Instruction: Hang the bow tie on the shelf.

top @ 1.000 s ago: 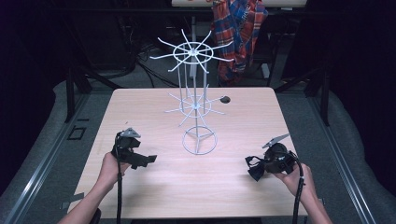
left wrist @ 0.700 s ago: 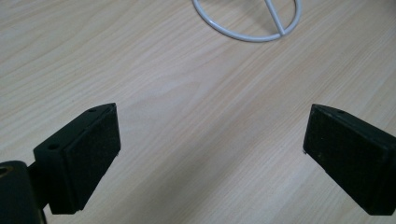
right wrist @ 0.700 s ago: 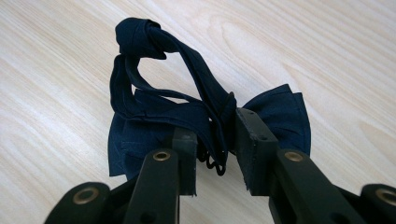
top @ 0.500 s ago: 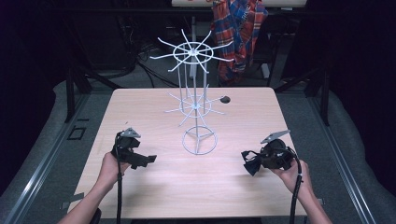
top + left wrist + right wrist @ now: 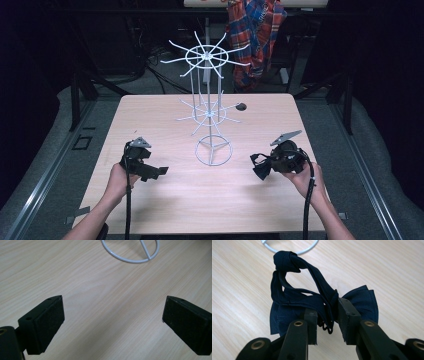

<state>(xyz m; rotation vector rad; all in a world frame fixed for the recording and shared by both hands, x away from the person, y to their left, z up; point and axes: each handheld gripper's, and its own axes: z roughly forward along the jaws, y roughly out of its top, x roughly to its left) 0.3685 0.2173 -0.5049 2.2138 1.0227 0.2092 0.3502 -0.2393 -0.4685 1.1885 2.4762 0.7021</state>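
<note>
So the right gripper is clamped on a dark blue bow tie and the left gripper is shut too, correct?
Not quite. The left gripper is open: the left gripper view shows its two pads standing wide apart over bare wooden table, nothing between them. The rest holds: the right gripper is clamped on the dark blue bow tie.

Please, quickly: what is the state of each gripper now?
Left gripper: open, nothing between its jaws, over the table.
Right gripper: closed on a dark blue bow hair tie.
</note>
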